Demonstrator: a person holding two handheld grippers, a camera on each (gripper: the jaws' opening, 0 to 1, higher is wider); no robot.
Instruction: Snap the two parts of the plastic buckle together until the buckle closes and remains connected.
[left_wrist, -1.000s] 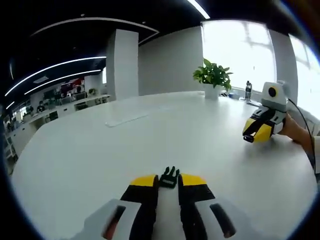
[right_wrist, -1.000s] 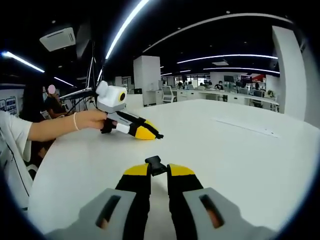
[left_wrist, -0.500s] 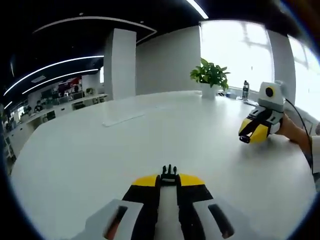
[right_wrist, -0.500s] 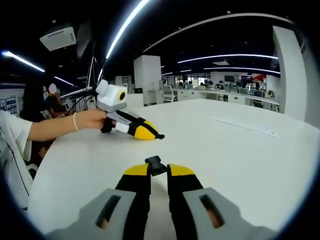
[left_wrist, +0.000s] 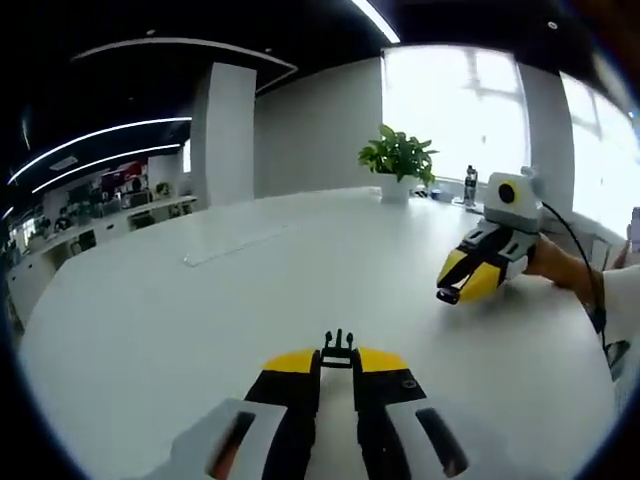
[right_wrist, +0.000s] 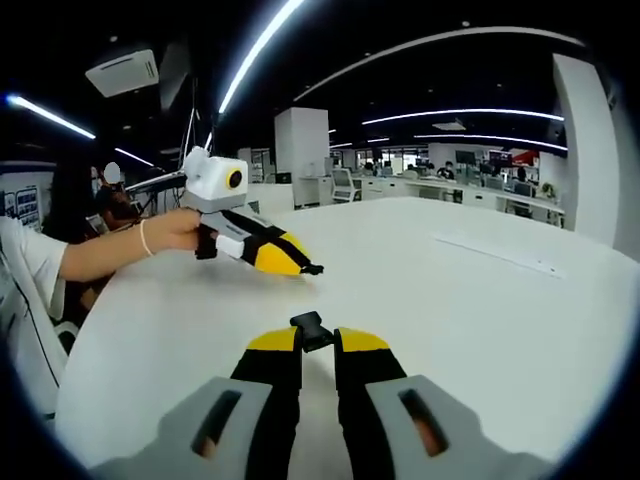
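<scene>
In the left gripper view my left gripper is shut on the pronged black buckle part, whose prongs stick out past the yellow fingertips, above the white table. To the right in that view hangs my right gripper, held by a hand, with a small black piece at its tip. In the right gripper view my right gripper is shut on the black buckle socket part. My left gripper shows at the left of that view, lifted off the table, black prongs at its tip.
A potted plant and a bottle stand at the far table edge by the windows. A long flat white strip lies on the table, seen again as the strip. A person's arm reaches in from the left. Office desks fill the background.
My left gripper closed on the pronged part and lifted it off the table. The two grippers have drawn closer to each other; the right gripper's hold is unchanged.
</scene>
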